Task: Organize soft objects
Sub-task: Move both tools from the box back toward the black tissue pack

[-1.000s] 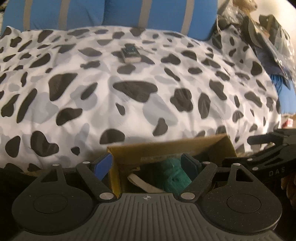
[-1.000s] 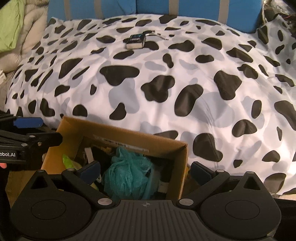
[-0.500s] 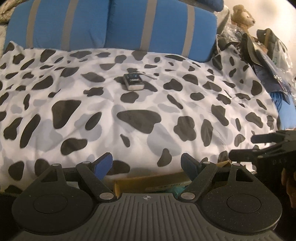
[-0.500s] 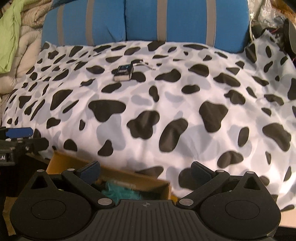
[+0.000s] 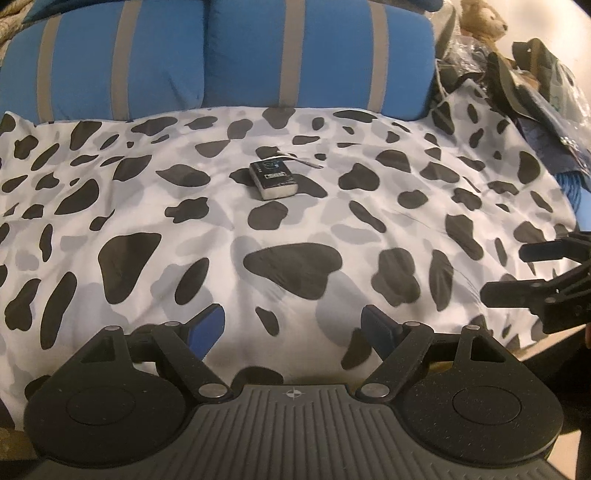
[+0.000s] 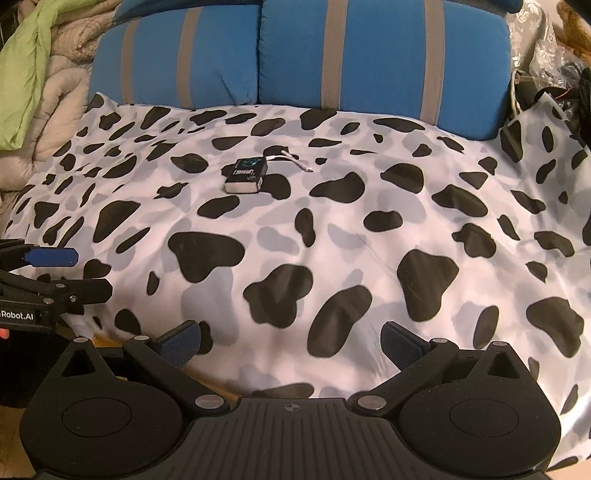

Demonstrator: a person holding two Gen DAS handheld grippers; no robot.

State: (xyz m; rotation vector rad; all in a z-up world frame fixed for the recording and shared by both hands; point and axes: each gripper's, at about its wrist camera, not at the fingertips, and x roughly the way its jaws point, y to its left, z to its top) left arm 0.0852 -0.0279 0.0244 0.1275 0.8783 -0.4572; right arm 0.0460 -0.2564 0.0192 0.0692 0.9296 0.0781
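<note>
Left gripper [image 5: 291,326] hovering low over the near edge of the bed, fingers spread wide apart, gripping nothing. Right gripper [image 6: 291,341] hovering alongside, fingers likewise released, nothing between the pads. Each gripper showing sideways in the other's view: left one poking in at the left edge of the right wrist view, right one at the right edge of the left wrist view, both splayed.

Sliver of cardboard box [image 6: 212,382] peeking out just under the right gripper's left finger, contents hidden; soft objects not showing in either view, location not tellable.

Cow-print duvet [image 5: 295,266] spreading across the whole bed, white and grey with black blotches, lying mostly flat with light wrinkles.

Small dark boxy device [image 5: 273,179] sitting mid-bed, well beyond both grippers, label side up; short white cable [image 6: 293,158] trailing from its far end toward the right.

Two blue pillows with grey stripes [image 6: 369,55] leaning side by side at the head of the bed, touching the duvet's far edge.

Beige quilt with a green cloth [image 6: 22,74] bunching at far left. Pile of bags and clutter [image 5: 535,81] heaping at far right, brown plush toy [image 5: 480,18] poking above it.
</note>
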